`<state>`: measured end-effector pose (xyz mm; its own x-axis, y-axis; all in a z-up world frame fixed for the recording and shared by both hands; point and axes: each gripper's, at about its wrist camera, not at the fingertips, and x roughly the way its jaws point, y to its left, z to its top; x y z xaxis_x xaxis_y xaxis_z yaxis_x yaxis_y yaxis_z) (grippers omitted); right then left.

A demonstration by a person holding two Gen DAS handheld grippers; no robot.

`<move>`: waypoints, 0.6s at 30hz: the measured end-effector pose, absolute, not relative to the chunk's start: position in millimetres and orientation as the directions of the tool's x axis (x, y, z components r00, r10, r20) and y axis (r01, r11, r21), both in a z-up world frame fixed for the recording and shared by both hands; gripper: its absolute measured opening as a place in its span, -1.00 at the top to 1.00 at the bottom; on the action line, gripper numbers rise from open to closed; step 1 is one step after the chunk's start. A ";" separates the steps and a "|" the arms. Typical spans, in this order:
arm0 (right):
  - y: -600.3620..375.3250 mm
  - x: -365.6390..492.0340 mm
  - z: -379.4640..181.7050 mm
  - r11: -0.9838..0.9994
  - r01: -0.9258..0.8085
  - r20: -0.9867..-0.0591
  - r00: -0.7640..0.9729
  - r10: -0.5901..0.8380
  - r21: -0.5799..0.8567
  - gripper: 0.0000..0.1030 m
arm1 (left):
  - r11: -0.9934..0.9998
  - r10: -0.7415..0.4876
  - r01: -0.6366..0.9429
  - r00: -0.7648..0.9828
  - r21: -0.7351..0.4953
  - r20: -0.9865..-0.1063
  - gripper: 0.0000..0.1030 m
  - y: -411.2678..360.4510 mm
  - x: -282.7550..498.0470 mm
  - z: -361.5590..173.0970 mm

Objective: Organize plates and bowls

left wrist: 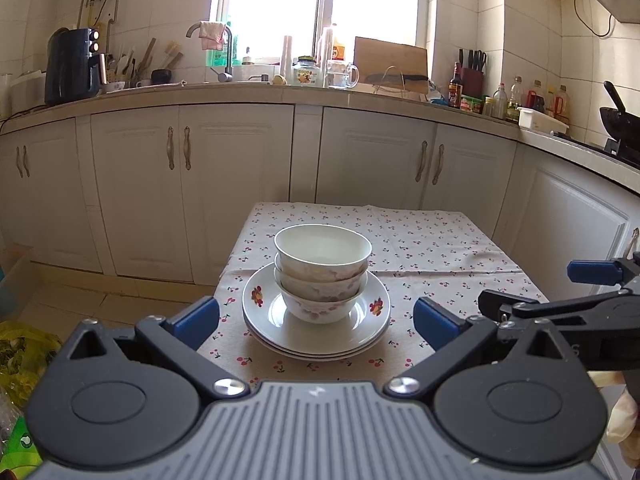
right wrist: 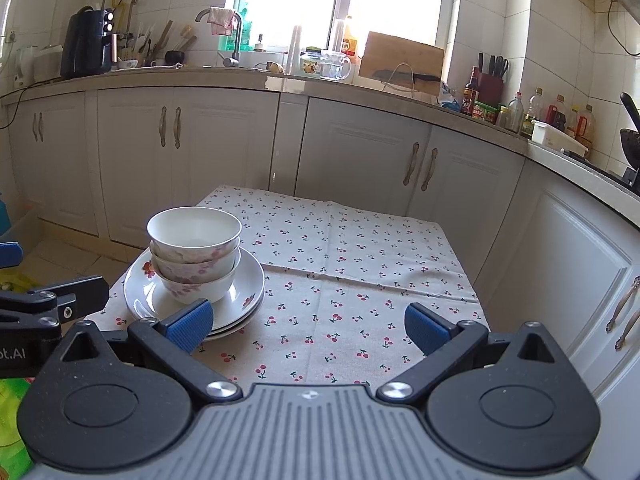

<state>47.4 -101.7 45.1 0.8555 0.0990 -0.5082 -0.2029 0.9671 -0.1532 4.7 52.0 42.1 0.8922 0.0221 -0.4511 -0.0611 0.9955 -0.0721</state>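
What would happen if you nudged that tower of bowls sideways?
The stack of three bowls would probably slide or tip: it stands tall on a narrow foot, on glossy plates. It looks like glazed ceramic, so likely slippery and breakable. The tablecloth beneath might bunch up too.

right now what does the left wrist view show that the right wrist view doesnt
Only the left wrist view shows the left gripper framing the stack head-on, and a yellow bag on the floor.

Only the right wrist view shows the right gripper open over bare tablecloth, the stack off to its left, and a white kettle on the counter.

Both show three nested bowls on stacked plates, both grippers open and empty, plus the window and air fryer.
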 end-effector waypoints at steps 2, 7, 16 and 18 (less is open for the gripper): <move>-101.7 46.8 45.2 0.967 -0.202 -0.508 0.856 0.099 -0.153 -1.00 | 0.995 0.021 -0.060 0.892 -0.074 -0.452 -0.99 52.7 5.0 42.3; -101.9 46.7 45.4 0.967 -0.202 -0.507 0.856 0.098 -0.153 -1.00 | 0.995 0.016 -0.059 0.891 -0.081 -0.454 -0.99 52.7 4.4 42.5; -102.6 44.9 45.5 0.969 -0.196 -0.505 0.858 0.094 -0.152 -1.00 | 0.995 0.014 -0.059 0.891 -0.086 -0.455 -0.99 51.5 4.2 43.7; -103.2 44.7 46.0 0.969 -0.194 -0.503 0.859 0.093 -0.152 -1.00 | 0.995 0.013 -0.058 0.891 -0.085 -0.454 -0.99 51.5 4.3 43.6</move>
<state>44.7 -103.2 46.0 0.8593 0.0926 -0.5030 -0.1936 0.9692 -0.1523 4.3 51.5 43.6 0.8911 0.0129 -0.4536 -0.0576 0.9947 -0.0848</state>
